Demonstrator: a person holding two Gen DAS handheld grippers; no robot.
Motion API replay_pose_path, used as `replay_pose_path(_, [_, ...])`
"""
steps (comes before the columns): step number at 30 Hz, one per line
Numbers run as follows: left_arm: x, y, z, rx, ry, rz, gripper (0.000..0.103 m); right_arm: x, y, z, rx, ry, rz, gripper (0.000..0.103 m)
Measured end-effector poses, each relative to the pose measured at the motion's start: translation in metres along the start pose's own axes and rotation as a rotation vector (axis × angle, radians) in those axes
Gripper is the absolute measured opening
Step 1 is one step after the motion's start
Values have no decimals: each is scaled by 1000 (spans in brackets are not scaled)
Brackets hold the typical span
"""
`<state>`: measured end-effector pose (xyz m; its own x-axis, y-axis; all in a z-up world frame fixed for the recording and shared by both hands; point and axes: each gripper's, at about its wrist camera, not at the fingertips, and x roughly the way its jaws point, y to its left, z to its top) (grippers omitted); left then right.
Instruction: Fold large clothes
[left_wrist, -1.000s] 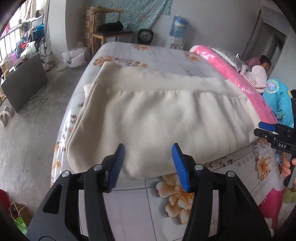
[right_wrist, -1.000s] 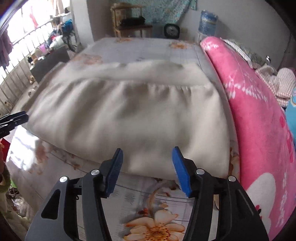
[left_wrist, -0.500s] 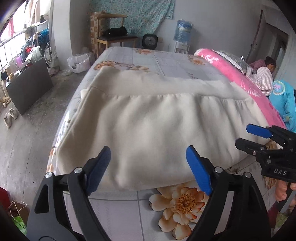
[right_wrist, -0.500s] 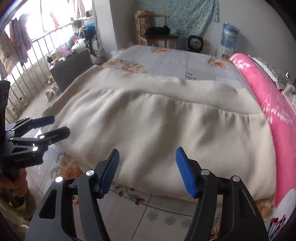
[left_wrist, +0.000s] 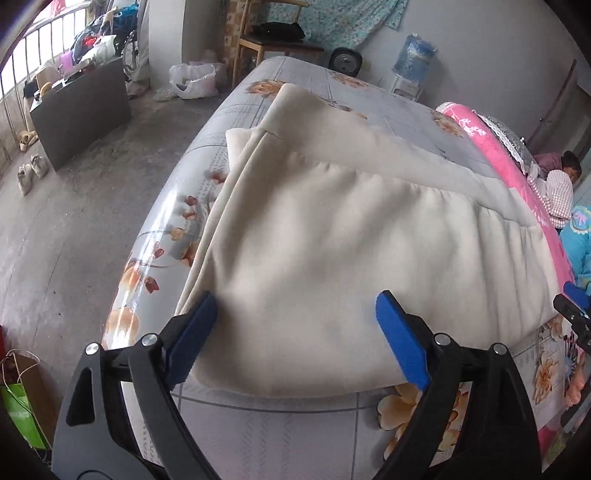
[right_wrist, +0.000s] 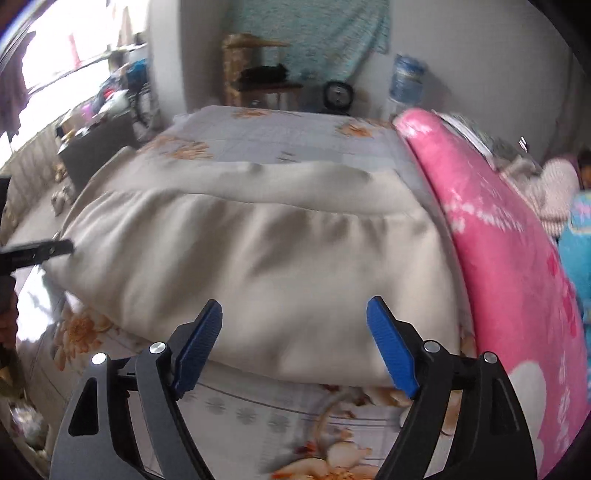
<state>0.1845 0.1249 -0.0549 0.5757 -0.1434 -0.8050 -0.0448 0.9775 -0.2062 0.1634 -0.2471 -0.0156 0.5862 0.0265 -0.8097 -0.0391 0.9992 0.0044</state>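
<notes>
Here we see the left gripper over the bed's near-left corner, jaws just spread wide, gripping nothing; the folded cream garment lies along the near edge (pink blanket at right), where the right gripper, jaws just widened, also holds nothing.

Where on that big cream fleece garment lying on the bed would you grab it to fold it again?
Probably at the two near corners of the cream fleece garment, coming from the near side. Its near edge is a rounded fold lying along the flowered bed sheet, so the fingers can slip around it. The left gripper and right gripper, jaws just opened wide, already face that edge.
</notes>
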Motion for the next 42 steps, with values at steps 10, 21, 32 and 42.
replay_pose_path(10, [-70,-32,-18,75,-148,-72,84,-37,3,-17,4,-18,71,79])
replay_pose_path(21, [-139,-89,-37,90,-210,-79,93,-125,53,-43,-7,-209,15,96])
replay_pose_path(32, [-152,-106,-37,113,-271,90,95,-147,60,-40,8,-287,-146,97])
replay_pose_path(42, [-145,-122,-42,165,-254,159,95,-149,67,-43,-13,-326,-222,97])
